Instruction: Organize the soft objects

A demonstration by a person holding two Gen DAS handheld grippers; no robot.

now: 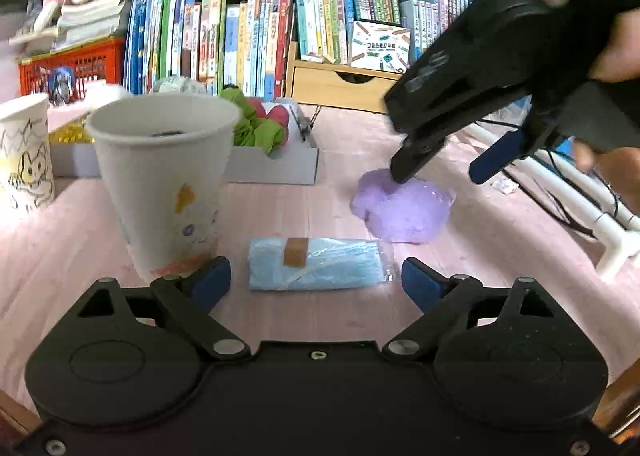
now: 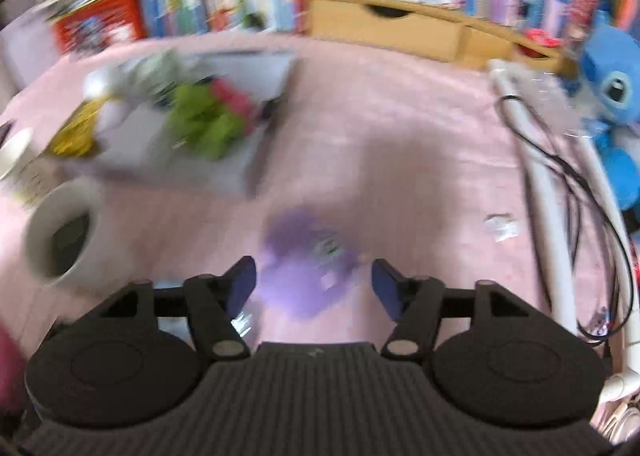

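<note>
A soft purple lump wrapped in clear film [image 1: 402,210] lies on the pink table. My right gripper [image 1: 442,170] is open above it, one finger touching its top left, the other to its right. In the blurred right wrist view the purple lump [image 2: 304,276] lies between and just ahead of the open right gripper [image 2: 314,282]. A folded blue pack in clear plastic with a brown tape tab [image 1: 316,264] lies just ahead of my left gripper [image 1: 316,282], which is open and empty. A white shallow box [image 1: 276,166] holds green and red soft items [image 1: 260,126].
A white paper cup [image 1: 160,176] stands at the left gripper's front left, a second cup [image 1: 24,152] further left. Books, red baskets [image 1: 72,64] and a wooden drawer [image 1: 340,84] line the back. A white tube frame with black cables [image 2: 560,216] and a blue plush [image 2: 612,96] are at right.
</note>
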